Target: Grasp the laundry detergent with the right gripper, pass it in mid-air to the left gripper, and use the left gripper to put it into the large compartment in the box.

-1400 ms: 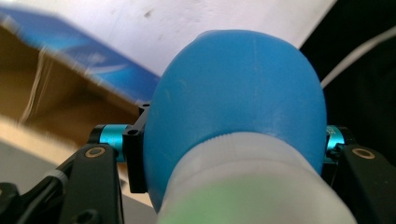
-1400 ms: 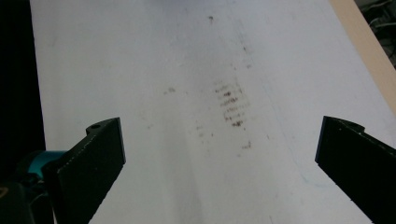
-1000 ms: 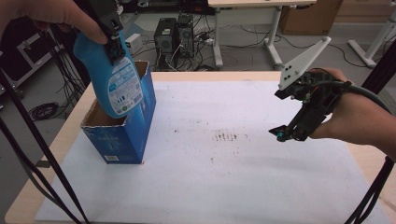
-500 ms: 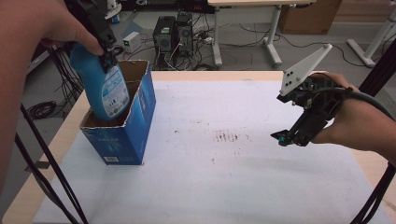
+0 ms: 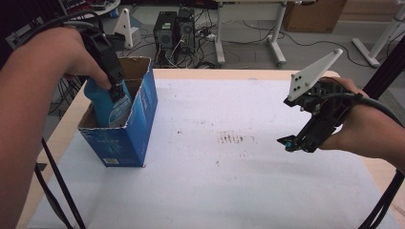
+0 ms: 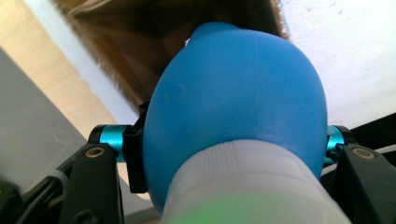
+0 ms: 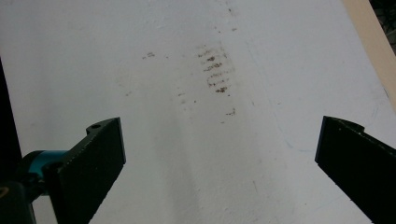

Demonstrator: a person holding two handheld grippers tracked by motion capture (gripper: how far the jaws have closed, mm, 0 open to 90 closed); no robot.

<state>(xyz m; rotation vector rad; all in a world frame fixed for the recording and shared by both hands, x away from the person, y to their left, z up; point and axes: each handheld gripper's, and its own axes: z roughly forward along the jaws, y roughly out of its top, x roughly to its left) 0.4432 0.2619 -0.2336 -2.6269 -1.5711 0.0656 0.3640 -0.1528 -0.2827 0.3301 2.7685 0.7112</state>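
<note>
My left gripper (image 5: 116,90) is shut on a blue bottle (image 5: 109,107) and holds it partly down inside an open blue cardboard box (image 5: 125,138) at the table's left. In the left gripper view the blue bottle (image 6: 233,107) bulges between the two jaws, its white cap end nearest the camera, with the box's brown inside behind it. My right gripper (image 5: 289,141) hovers over the right side of the white table cover (image 5: 229,181), tilted down to the left. The right gripper (image 7: 219,158) stands open with nothing between its black jaws.
The white table cover (image 7: 196,140) bears a patch of dark smudges (image 7: 215,72) near its middle. Wooden table edges (image 5: 62,138) show at left and right. Behind the table stand computer towers (image 5: 174,33), desk legs and cables on the floor.
My left gripper has lowered the blue bottle from above the box into its opening. The right gripper has stayed in place.
</note>
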